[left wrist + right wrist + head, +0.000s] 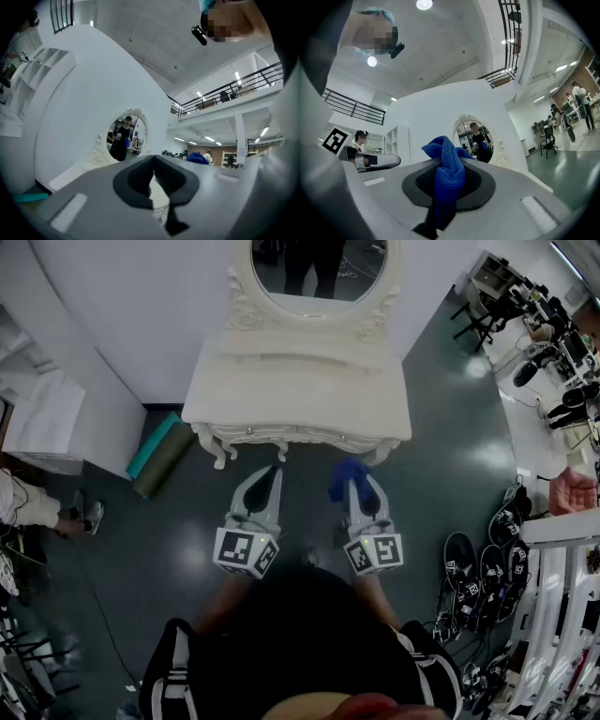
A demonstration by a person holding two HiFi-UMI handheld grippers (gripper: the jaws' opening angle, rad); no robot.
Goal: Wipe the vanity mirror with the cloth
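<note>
The oval vanity mirror (319, 273) stands on a white dressing table (298, 395) against the wall ahead. It also shows small in the left gripper view, mirror (127, 136), and in the right gripper view, mirror (474, 139). My right gripper (352, 472) is shut on a blue cloth (349, 472), which bunches up between its jaws, cloth (449, 171). My left gripper (269, 476) is shut with nothing in it. Both grippers hang in front of the table's front edge, apart from the mirror.
A teal and olive rolled mat (159, 454) lies on the floor left of the table. Several shoes (487, 563) line the right side beside a white rack (562, 559). A person's feet (80, 512) show at far left. Desks and chairs (539, 324) stand at back right.
</note>
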